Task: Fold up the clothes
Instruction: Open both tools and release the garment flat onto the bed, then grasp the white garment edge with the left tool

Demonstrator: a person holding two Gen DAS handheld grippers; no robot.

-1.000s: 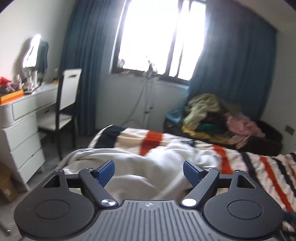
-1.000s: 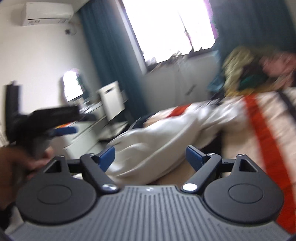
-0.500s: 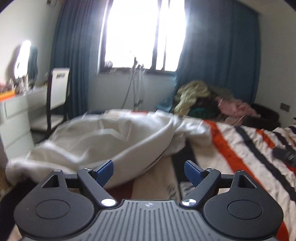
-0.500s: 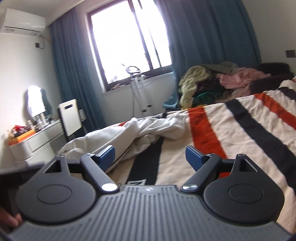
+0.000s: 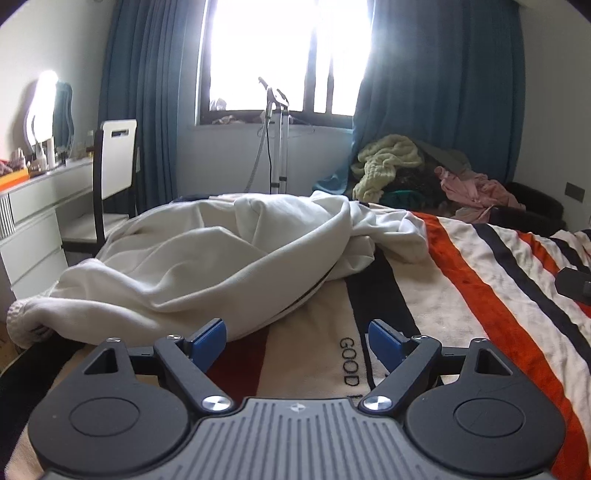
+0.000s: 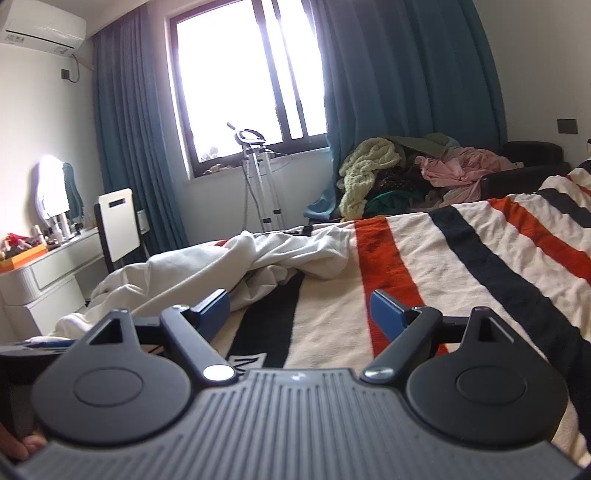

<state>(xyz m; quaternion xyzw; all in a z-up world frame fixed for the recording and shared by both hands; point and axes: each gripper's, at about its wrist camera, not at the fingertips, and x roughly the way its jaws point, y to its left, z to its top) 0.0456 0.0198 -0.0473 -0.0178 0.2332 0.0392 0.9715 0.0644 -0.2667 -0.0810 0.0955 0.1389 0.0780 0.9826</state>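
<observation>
Two tools in view, one per wrist camera. Left tool [image 5: 297,341]: blue fingers spread wide, nothing between them; it sits low over the striped blanket [image 5: 461,295] on the bed, just near of the white garment [image 5: 207,266]. Right tool [image 6: 300,314]: fingers likewise wide apart and empty, low over the same blanket [image 6: 424,266], with the garment [image 6: 221,266] to its far left.

One white garment, crumpled and unfolded, lying on the left part of the bed; a ribbed cuff or hem hangs at the near-left edge in the left view. Its near fold lies just beside the left tool's left finger [image 5: 207,338]; contact cannot be told.

Blanket: cream with orange and dark stripes; letters "GOOD" legible between the left tool's fingers.

One heap of mixed clothes [image 5: 424,173] at the far right, under the right-hand curtain: yellow-green knit, pink item, dark pieces.

One window [image 5: 284,55], two blue curtains. One white chair [image 5: 114,162] at far left beside one white dresser surface [image 5: 33,199] with small items and one lit mirror [image 5: 44,107]. One standing pole rack [image 5: 277,140] below the window. One air conditioner [image 6: 40,26] top left in the right view.
</observation>
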